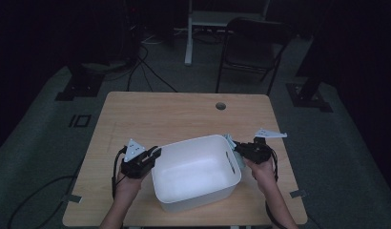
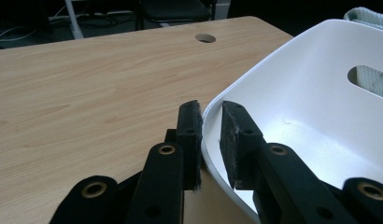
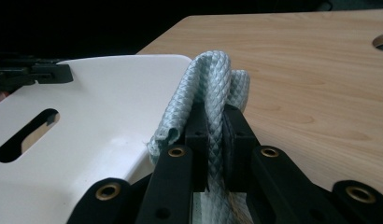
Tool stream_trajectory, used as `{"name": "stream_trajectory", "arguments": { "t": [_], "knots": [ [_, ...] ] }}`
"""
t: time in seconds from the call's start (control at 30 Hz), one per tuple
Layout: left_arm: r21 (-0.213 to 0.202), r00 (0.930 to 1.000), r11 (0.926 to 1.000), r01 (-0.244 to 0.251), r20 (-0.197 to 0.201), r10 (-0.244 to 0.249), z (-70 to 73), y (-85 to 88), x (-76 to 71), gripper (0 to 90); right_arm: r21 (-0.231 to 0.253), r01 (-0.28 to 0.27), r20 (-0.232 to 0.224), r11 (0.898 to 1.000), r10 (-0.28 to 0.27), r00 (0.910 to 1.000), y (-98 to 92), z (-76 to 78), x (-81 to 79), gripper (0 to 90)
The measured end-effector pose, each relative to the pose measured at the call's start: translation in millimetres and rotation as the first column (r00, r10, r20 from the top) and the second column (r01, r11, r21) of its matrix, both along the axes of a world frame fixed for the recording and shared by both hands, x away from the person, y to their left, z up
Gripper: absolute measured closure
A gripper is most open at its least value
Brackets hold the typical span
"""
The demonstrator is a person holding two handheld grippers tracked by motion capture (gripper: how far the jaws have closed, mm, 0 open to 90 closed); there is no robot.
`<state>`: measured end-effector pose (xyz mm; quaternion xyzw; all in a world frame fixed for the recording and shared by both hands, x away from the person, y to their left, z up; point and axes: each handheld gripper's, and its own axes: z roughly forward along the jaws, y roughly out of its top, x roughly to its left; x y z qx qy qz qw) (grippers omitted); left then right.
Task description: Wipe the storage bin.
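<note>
Cloth [image 3: 213,93] stands folded upright, clenched in the right tool [image 3: 216,126] beside the bin [image 1: 193,167]; left tool [image 2: 210,121] clamps the bin's left rim on the desk [image 1: 174,114].

I see my two handheld grippers, left gripper [image 1: 145,162] and right gripper [image 1: 246,150], both matte black with brass-ringed screw holes along each jaw. A grey three-cornered plate tops each, black cables trail back, and my forearms are bare.
</note>
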<state>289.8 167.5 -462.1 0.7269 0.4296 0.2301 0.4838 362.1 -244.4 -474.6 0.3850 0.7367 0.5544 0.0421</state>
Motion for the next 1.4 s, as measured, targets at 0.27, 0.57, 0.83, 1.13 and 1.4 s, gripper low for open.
{"name": "stream_trajectory", "arguments": {
  "t": [0.27,0.57,0.83,1.13,1.4],
  "knots": [
    [-0.001,1.0,1.0,0.008,-0.003,-0.008,0.1,0.3,0.6,77.9,-0.018,-0.006,-0.012,1.0,0.006,0.9999,0.1,2.9,3.2,83.0],
    [-0.002,1.0,1.0,0.004,-0.002,-0.004,-0.2,-0.5,0.7,77.8,-0.048,-0.043,-0.064,0.998,0.04,0.9971,2.2,-10.0,15.8,83.3],
    [-0.015,1.0,0.9999,0.006,0.001,-0.006,-1.2,0.7,0.1,77.5,-0.058,-0.006,-0.063,0.998,0.003,0.998,-6.2,-18.3,10.1,82.9],
    [-0.027,1.0,0.9996,0.007,0.0,-0.007,-1.8,1.4,0.3,77.2,-0.071,0.048,-0.021,0.996,-0.05,0.9985,-32.7,-9.9,-20.1,82.8],
    [-0.019,1.0,0.9998,0.008,0.004,-0.008,-1.6,1.0,0.1,77.3,-0.092,0.031,0.0,0.995,-0.031,0.9995,-44.4,-6.4,-62.6,82.8]
  ]
}}
